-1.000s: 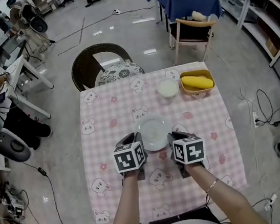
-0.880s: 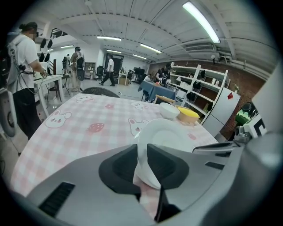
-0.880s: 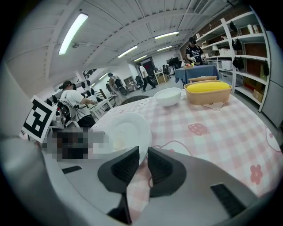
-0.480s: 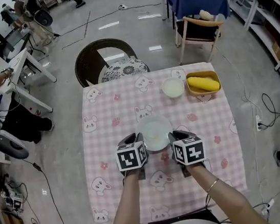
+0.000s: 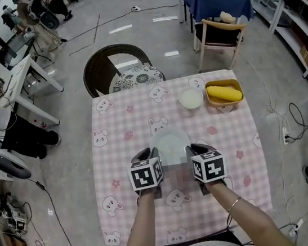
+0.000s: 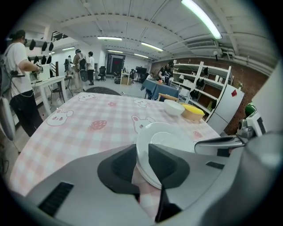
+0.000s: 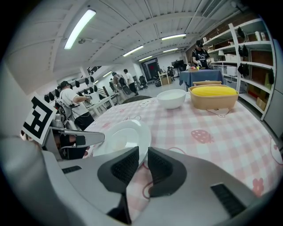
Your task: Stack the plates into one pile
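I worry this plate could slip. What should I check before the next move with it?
1. Left claw firm on the white round plate: the rim fills the gap between its pads, but the jaws are opening. Not ok.
2. Right claw firm: the plate rim sits between its pads, seemingly pressed. Ok.
3. Plate resting on the pink checked tablecloth: cannot tell.
4. Another plate to stack with: none shows in any view. Not ok.
5. Small white bowl and tan tub standing apart from the plate: ok.
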Demonstrator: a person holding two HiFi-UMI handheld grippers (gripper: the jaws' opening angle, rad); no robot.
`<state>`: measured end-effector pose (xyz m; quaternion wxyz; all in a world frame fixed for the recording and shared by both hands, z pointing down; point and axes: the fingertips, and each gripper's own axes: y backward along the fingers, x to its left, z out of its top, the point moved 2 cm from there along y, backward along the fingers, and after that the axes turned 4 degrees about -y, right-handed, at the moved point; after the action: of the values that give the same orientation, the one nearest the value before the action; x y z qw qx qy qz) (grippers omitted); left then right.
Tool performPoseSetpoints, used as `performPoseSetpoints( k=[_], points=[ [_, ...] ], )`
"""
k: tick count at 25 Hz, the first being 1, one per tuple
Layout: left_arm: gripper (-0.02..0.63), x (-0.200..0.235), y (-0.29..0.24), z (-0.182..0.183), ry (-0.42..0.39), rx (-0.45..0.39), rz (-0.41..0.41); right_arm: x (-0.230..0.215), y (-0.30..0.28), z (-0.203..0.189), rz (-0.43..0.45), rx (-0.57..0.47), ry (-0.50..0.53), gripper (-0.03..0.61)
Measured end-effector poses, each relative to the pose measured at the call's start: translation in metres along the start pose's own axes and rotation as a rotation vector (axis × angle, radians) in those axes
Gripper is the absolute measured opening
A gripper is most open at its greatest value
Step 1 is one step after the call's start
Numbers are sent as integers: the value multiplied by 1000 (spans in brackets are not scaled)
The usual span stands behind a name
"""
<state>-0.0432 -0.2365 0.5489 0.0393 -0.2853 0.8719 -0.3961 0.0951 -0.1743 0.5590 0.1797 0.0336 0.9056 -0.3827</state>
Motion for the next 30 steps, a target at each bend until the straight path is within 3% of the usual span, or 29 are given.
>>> performPoseSetpoints(
  k=[3,14,30],
  points=[
    [104,4,7,2,29,-64,-6,-3,4,3,-12,-35,-14,63],
    [47,0,51,23,-43,-194,-20,14,42,34,-3,-204,35,6],
    [20,-13,141,46,-109,-409,-49,54,148,61,62,-464,111,5]
  ],
)
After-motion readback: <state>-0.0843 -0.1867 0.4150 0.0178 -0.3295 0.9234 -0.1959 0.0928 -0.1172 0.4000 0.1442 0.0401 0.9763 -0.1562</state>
